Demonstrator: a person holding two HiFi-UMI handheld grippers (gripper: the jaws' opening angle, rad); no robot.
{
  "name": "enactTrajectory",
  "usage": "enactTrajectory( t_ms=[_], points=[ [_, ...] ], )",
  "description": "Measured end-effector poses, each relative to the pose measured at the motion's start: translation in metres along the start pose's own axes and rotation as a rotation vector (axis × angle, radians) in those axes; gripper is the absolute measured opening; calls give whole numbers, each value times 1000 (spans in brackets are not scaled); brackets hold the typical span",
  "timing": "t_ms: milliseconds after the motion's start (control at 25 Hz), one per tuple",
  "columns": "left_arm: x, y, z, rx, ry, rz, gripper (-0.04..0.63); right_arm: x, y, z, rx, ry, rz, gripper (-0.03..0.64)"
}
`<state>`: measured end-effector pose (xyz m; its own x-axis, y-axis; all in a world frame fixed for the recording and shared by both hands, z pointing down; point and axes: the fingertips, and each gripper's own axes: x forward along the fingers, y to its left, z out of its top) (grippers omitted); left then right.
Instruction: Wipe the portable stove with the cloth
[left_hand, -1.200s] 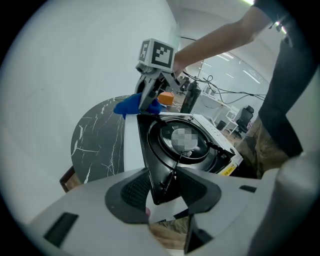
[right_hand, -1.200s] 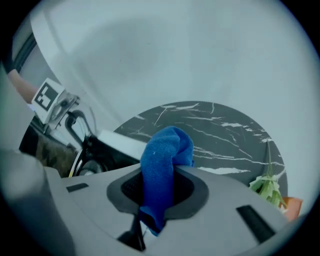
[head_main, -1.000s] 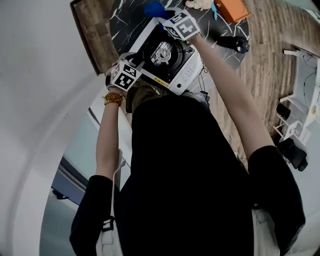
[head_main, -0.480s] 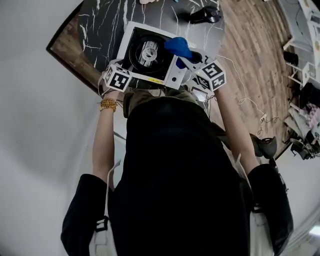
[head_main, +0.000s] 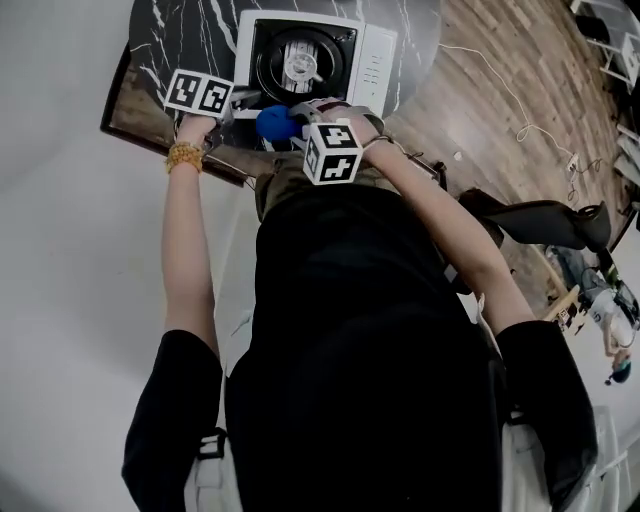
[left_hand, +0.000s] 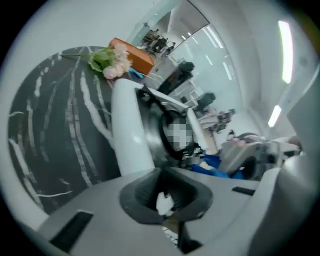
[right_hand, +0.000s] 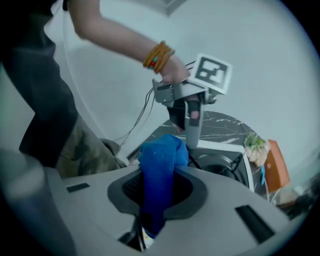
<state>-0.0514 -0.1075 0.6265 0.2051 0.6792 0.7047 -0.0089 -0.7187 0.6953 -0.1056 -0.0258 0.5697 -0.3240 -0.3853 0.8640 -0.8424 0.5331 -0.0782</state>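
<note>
The white portable stove (head_main: 372, 62) with its black burner stands on the black marble table (head_main: 165, 60). My left gripper (head_main: 243, 99) is at the stove's near left corner. In the left gripper view the stove's white rim (left_hand: 129, 131) runs down between the jaws, which have just been closing and press on it. The right gripper (head_main: 292, 121) is shut on the blue cloth (head_main: 270, 123), just off the stove's front edge and close to the left gripper. In the right gripper view the cloth (right_hand: 160, 165) bulges up out of the jaws, and the left gripper (right_hand: 189, 126) stands on the stove's rim (right_hand: 220, 147).
Pink flowers (left_hand: 111, 61) and an orange box (left_hand: 134, 54) lie on the table beyond the stove. The table's front edge (head_main: 215, 160) runs just below both grippers. A wooden floor (head_main: 480, 100) with a cable and a black chair (head_main: 545, 220) are to the right.
The right gripper has carried the blue cloth from the far side of the stove, across it, to the near edge beside the left gripper. The left gripper stays at the stove's corner.
</note>
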Motion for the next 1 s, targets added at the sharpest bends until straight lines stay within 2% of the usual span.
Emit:
enactTrajectory(
  t_ms=[40, 120, 200, 280, 360, 400, 480, 560, 640, 760, 840, 880, 920, 960, 1000],
  points=[
    [0, 4, 0, 7, -4, 6, 5, 20, 1, 1, -66, 73, -21, 49],
    [2, 3, -6, 49, 3, 31, 5, 52, -2, 0, -141, 184, -66, 48],
    [3, -2, -9, 102, 0, 66, 5, 69, -6, 1, -158, 246, -86, 46],
    [-1, -11, -3, 135, -52, 79, 5, 75, -9, 2, -158, 279, -107, 44],
    [-4, -29, 2, 161, -107, 52, 6, 75, -5, 1, -156, 286, -138, 43],
    [-4, -33, 3, 186, -114, 66, 6, 76, -3, 0, -158, 282, -153, 41],
    [1, -27, 3, 265, -81, 163, 9, 76, -4, -1, -175, 272, -180, 41],
    [4, -21, 2, 301, -58, 239, 20, 76, -1, -1, -202, 269, -195, 41],
    [4, -24, -4, 317, -41, 281, 20, 75, 8, -5, -216, 270, -202, 41],
    [5, -30, -2, 361, -64, 324, 22, 70, 7, -15, -202, 268, -232, 41],
    [10, -31, -9, 373, -57, 341, 134, 67, 9, -18, -187, 257, -252, 41],
    [12, -28, -14, 380, -46, 374, 140, 67, 9, -18, -179, 251, -257, 41],
    [14, -22, -16, 388, -44, 423, 123, 66, 10, -18, -171, 247, -256, 41],
    [15, -16, -15, 392, -56, 472, 35, 66, 12, -20, -160, 250, -243, 41],
    [16, -13, -14, 383, -74, 504, 35, 67, 17, -27, -148, 270, -213, 40]
  ],
)
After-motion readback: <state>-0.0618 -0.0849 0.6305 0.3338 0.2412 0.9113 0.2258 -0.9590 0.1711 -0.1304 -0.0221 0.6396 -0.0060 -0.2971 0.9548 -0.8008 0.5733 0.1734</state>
